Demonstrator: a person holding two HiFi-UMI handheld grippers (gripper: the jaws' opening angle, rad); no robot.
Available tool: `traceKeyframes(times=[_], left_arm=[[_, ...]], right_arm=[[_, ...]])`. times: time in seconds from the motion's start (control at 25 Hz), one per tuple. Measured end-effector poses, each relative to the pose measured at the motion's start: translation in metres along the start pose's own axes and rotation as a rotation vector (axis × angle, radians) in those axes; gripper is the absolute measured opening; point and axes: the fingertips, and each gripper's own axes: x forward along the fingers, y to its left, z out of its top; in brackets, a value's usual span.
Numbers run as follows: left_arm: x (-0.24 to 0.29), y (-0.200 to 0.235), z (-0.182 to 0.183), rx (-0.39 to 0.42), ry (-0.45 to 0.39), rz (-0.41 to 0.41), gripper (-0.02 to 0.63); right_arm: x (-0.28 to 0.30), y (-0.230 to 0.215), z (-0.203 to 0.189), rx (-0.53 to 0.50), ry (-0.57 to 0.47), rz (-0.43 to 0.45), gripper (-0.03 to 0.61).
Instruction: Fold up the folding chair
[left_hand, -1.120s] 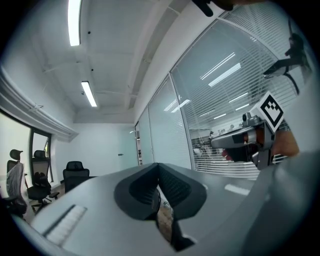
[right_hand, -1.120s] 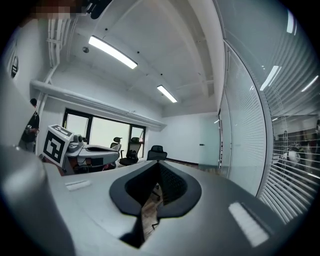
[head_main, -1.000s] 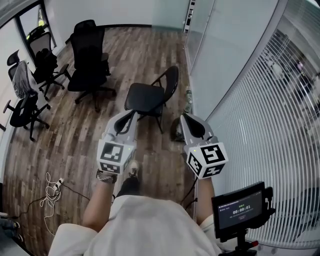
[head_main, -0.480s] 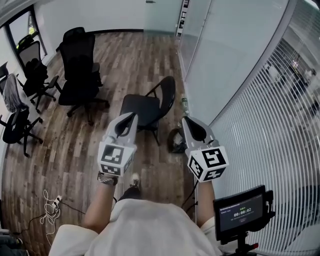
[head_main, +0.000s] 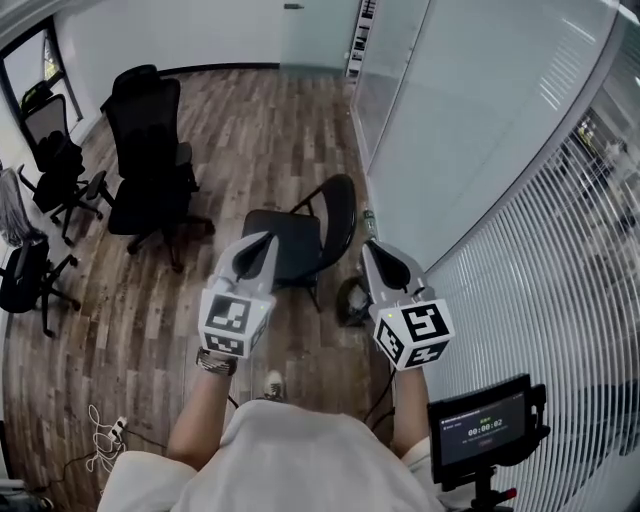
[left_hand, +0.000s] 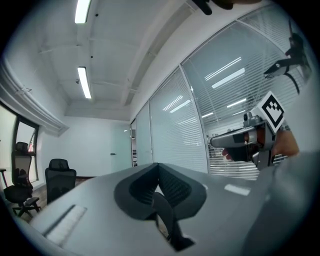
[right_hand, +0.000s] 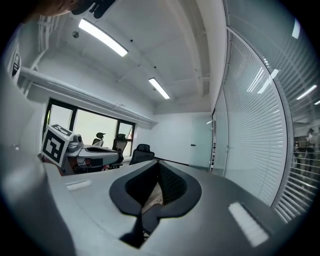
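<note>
**Head view.** We see the folding chair (head_main: 297, 243) standing unfolded on the wood floor (head_main: 260, 110), directly ahead of the person. Its black seat lies flat. Its backrest rises on the side toward the glass partition (head_main: 450, 130). The left gripper (head_main: 268, 237) and the right gripper (head_main: 368, 245) are held side by side, well apart, both pointing toward the chair. In this view the tip of the left gripper overlaps the near edge of the seat; we cannot confirm contact. The right gripper's tip sits beside the seat, near the partition's base. Black office chairs (head_main: 148, 140) stand further left. White blinds (head_main: 570, 290) fill the right side, and a small monitor (head_main: 485, 430) is mounted at the lower right.

**Left gripper view.** The two jaws are clenched together, tip to tip, with nothing between them. Beyond them we see the partition and blinds. The right gripper shows at the right edge, its marker cube (left_hand: 272, 111) uppermost. One office chair stands at the far left, and ceiling lights (left_hand: 84, 82) run overhead.

**Right gripper view.** These jaws are likewise pressed together and grasp nothing. The left gripper shows at the left edge with its own cube. Office chairs stand behind it before a window, and the blinds curve along the right.
</note>
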Motion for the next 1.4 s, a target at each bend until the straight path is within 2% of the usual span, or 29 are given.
traceKeyframes(times=[0.24,0.44,0.76,0.96,1.2,1.4], left_arm=[[0.025,0.023,-0.002,0.011,0.002,-0.028,-0.012],[0.044,0.039,-0.002,0.049,0.018,-0.012,-0.012],[0.061,0.056,-0.008,0.071,0.002,-0.075,-0.011],[0.064,0.059,-0.014,0.050,0.011,-0.095,-0.011],[0.064,0.045,-0.028,0.048,0.047,-0.190,-0.002],[0.060,0.035,-0.031,0.055,0.051,-0.203,-0.002]], right_arm=[[0.037,-0.007,0.004,0.006,0.012,-0.010,0.003],[0.066,-0.012,0.003,0.004,0.013,-0.012,0.003],[0.099,-0.012,0.004,-0.004,0.012,-0.025,0.003],[0.103,-0.010,-0.005,0.002,0.056,-0.030,0.003],[0.104,-0.009,-0.013,0.000,0.068,-0.017,0.002],[0.100,-0.006,-0.018,0.068,0.057,0.021,0.003]])
